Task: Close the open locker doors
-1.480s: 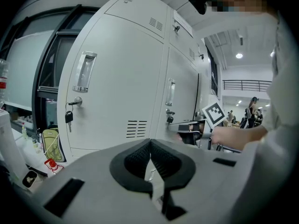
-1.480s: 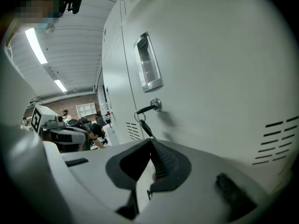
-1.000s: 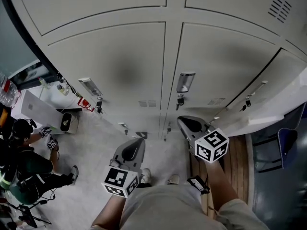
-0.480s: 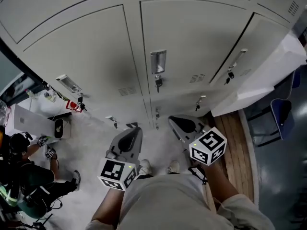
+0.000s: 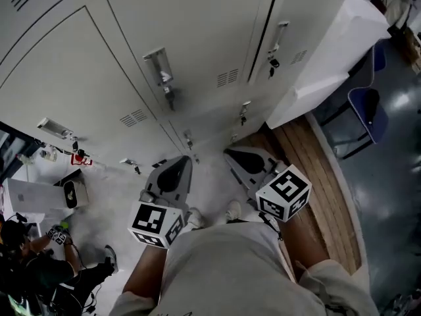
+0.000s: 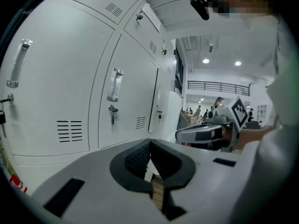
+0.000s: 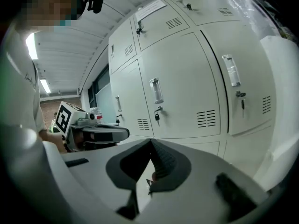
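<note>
White locker door (image 5: 329,58) stands open at your right; your left gripper (image 5: 181,164) and right gripper (image 5: 234,157) have fingers pressed together, holding nothing.

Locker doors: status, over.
Left gripper and right gripper shut, empty. One door open at right, untouched. Nothing seen blocking its swing.

Lockers: one door ajar, rest shut.
At 2 o'clock the open locker door (image 5: 329,51), white, swung out; closed doors (image 5: 197,38) w/ handles & vents at 12.
</note>
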Motion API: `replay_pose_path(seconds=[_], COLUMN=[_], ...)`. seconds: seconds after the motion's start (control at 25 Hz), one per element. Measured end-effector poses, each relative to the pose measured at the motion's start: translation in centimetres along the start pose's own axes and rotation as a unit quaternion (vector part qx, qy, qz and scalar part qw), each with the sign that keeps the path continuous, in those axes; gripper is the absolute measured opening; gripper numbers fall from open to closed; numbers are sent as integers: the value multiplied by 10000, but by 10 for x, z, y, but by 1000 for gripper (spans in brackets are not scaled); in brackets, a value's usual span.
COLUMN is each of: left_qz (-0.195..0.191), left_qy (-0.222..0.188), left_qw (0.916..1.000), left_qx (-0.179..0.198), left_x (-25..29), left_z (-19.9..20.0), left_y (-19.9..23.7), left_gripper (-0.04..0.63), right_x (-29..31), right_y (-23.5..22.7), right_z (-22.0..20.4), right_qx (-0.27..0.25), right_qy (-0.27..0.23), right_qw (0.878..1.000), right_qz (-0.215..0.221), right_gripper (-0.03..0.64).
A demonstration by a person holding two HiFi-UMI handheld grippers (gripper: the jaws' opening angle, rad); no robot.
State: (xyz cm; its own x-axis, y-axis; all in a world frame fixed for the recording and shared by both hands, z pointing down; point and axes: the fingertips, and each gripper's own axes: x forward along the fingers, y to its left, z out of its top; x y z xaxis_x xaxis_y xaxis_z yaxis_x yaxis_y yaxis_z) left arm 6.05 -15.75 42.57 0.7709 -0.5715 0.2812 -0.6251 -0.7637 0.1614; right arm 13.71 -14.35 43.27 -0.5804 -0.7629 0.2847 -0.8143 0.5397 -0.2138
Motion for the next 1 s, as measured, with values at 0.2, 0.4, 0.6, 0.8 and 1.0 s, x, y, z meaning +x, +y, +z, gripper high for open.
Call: replay_pose_path(seconds=[0.2, 0.4, 0.6, 0.8, 1.0], left_qz=[-327, -522, -577, -553, -487], left_qy=[35, 55, 57, 62, 108], left_qw=[9994, 9986, 9982, 9984, 9987], left_qx=[75, 110, 122, 130, 124], left_x=[15, 22, 24, 22, 13], left_z=[1, 3, 5, 3, -1], left_y=[-19, -28, -30, -29, -27], left_gripper=[15, 15, 15, 15, 15], right_x=[-19, -29, -30, -28, -25], right_y=[-9, -15, -15, -12, -3], right_z=[-5, -4, -3, -4, -5], right_qx=[76, 135, 151, 169, 193], right_qy=[-44, -95, -125, -130, -131], right_qw=[9995, 9986, 9984, 9985, 9989], right_qz=[-307, -496, -528, -498, -414], right_gripper=[26, 26, 26, 26, 26])
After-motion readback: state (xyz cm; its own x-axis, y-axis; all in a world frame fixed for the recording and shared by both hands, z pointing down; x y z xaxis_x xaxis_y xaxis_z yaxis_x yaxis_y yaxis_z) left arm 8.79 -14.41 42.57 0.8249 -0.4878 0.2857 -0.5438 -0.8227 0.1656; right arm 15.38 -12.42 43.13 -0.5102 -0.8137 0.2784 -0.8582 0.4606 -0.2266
